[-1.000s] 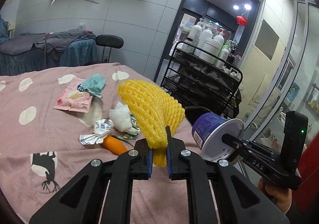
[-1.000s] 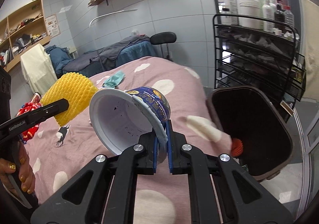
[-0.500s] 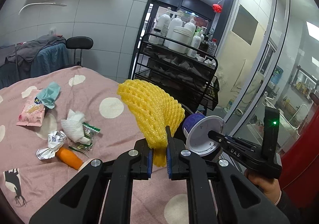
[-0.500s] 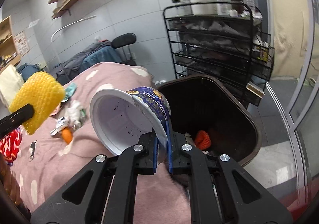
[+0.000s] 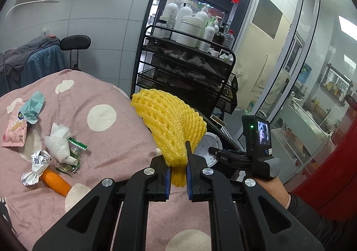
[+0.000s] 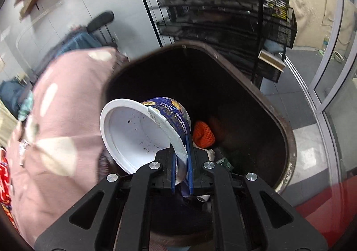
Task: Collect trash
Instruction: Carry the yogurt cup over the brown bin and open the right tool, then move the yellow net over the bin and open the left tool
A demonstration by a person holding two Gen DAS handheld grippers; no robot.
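In the left wrist view, the left gripper [image 5: 178, 175] has its fingers clamped on a yellow foam mesh fruit sleeve [image 5: 171, 130] at the frame's centre, above the pink polka-dot bed [image 5: 107, 103]. At lower left on the bed lie an orange tube [image 5: 55, 181], a crumpled white tissue [image 5: 59, 141] and a pink snack packet [image 5: 14, 130]. In the right wrist view, the right gripper [image 6: 181, 168] pinches the rim of a white-lined blue paper cup [image 6: 142, 132], held over the open dark brown trash bin [image 6: 276, 121] at centre.
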